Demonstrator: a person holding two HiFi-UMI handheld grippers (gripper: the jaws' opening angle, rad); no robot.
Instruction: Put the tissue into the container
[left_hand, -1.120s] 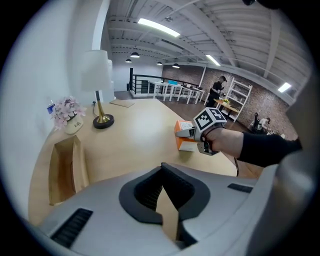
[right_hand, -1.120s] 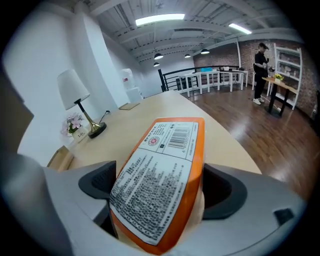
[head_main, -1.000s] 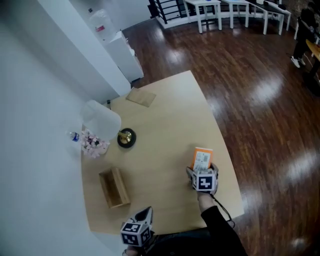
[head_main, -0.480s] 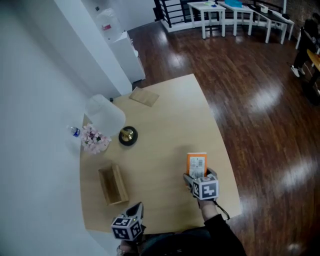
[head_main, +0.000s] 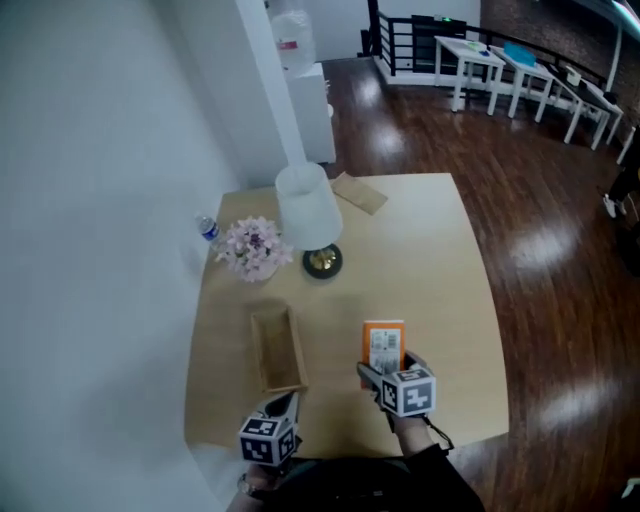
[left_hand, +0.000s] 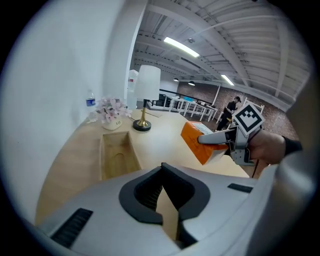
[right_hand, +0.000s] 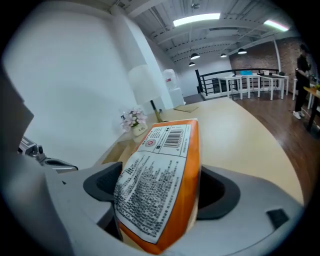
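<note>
Right claw (head_main: 381, 368) clamps the orange tissue pack (right_hand: 165, 170), its barcode label's print unreadable; left claw (left_hand: 162, 170) closed.

The tissue pack (head_main: 384, 341) is a soft orange packet with a white printed label and a barcode (the label side faces up). It is clamped between the jaws of the right gripper (head_main: 384, 362) and held tilted, its far end higher than the gripped end. The container (head_main: 259, 350) is an open-topped oblong wooden box. It lies flat on the table (head_main: 440, 260) to the pack's left, near it but apart, with its inner floor showing.
</note>
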